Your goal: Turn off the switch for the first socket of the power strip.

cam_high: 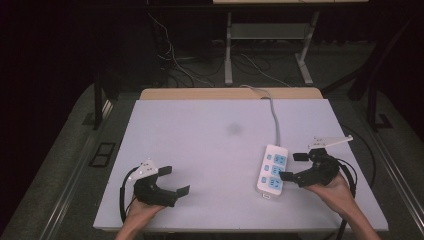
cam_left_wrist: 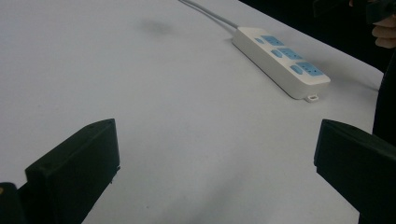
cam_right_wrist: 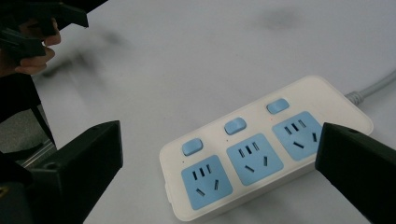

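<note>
A white plastic power strip (cam_high: 271,174) lies flat on the smooth, matte pale table (cam_high: 210,150), near its right front part. The strip is a rounded rectangular bar with three blue socket faces and three small blue switches (cam_right_wrist: 234,126) beside them; a grey round cord (cam_high: 274,117) runs from its far end. The right gripper (cam_high: 294,166) hovers just right of the strip, its blocky black jaws spread wide and empty. The left gripper (cam_high: 174,180) sits well left of the strip, jaws likewise wide apart, holding nothing.

No legible text or labels; power strip (cam_right_wrist: 261,149) unmarked.
</note>
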Tool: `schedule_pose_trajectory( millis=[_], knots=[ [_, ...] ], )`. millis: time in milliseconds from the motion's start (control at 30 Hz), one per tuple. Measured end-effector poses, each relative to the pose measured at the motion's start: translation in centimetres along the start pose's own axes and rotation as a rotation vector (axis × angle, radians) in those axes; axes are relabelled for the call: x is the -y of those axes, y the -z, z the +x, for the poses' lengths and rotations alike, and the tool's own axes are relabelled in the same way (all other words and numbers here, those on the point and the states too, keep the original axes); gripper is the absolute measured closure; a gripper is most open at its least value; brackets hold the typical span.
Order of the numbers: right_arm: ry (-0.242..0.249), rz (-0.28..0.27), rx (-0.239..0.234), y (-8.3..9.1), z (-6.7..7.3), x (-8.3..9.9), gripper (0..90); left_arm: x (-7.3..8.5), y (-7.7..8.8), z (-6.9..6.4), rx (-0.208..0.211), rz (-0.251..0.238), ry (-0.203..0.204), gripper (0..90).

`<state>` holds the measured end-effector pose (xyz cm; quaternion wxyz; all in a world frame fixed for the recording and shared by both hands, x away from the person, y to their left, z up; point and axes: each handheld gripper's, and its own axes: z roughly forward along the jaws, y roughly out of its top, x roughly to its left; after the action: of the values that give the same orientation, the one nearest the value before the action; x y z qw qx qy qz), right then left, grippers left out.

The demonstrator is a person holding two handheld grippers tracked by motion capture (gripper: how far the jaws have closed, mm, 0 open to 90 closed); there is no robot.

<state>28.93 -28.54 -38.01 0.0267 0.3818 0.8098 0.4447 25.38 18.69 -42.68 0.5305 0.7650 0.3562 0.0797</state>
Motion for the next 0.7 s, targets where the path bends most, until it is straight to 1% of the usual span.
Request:
schedule_pose_trajectory(
  millis=[333,600,700],
  knots=[
    [0.014,0.028,-0.001,-0.5,-0.1,-1.0,0.7,0.0,0.0,0.0,0.002,0.0,0.002,0.0],
    [0.018,0.048,0.002,-1.0,-0.5,-1.6,0.7,0.0,0.0,0.0,0.002,0.001,0.001,0.0],
    [0.022,0.065,0.003,-1.4,-0.8,-2.0,0.7,0.0,0.0,0.0,0.001,0.0,0.002,0.0]
  ],
)
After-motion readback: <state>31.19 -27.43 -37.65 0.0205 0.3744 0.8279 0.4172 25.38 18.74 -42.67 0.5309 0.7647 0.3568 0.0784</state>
